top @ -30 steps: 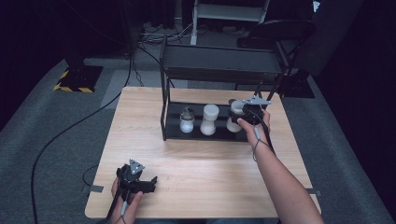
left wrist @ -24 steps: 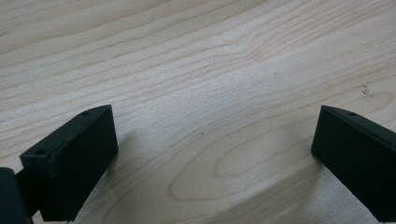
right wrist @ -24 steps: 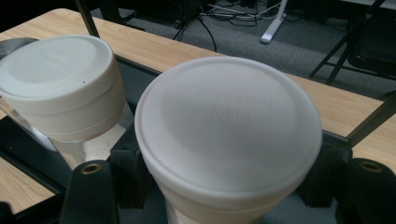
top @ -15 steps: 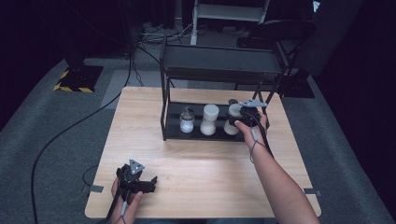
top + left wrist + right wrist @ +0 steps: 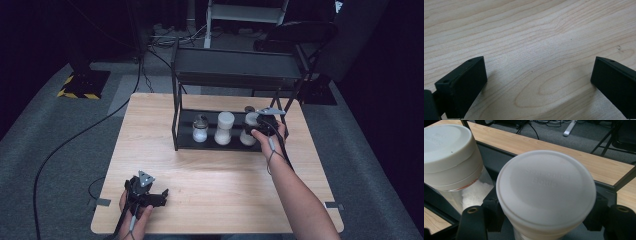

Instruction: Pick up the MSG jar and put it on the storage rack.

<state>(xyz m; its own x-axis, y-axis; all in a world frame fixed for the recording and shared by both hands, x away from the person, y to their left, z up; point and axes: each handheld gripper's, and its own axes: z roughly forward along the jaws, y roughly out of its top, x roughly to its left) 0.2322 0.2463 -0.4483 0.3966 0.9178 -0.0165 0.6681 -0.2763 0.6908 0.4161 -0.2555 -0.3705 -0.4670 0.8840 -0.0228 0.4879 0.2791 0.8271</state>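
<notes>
Dark room all round, grey carpet under a light wooden table (image 5: 215,200); at its far half, a black two-tier metal rack (image 5: 235,67), three seasoning bottles in a row on the lower shelf.

At the right end of that row, right gripper (image 5: 257,126) closed round the rightmost seasoning bottle (image 5: 546,192); seen along the gripper's own view, bottle standing upright squarely between the two black jaws, one jaw against each side just under the white lid, lid embossed with faint lettering and hiding most of the body; jaws drawn in tight and pinching the bottle; bottle over the dark lower shelf, whether resting on it or just lifted cannot be told.

Just beside it, middle bottle (image 5: 449,157), white-lidded, white grains in its clear body, apart from the held one; farther along the shelf, smaller dark-capped shaker (image 5: 200,129).

At the near left edge of the table, left gripper (image 5: 145,192) low over bare wood, jaws spread wide, nothing between them.
</notes>
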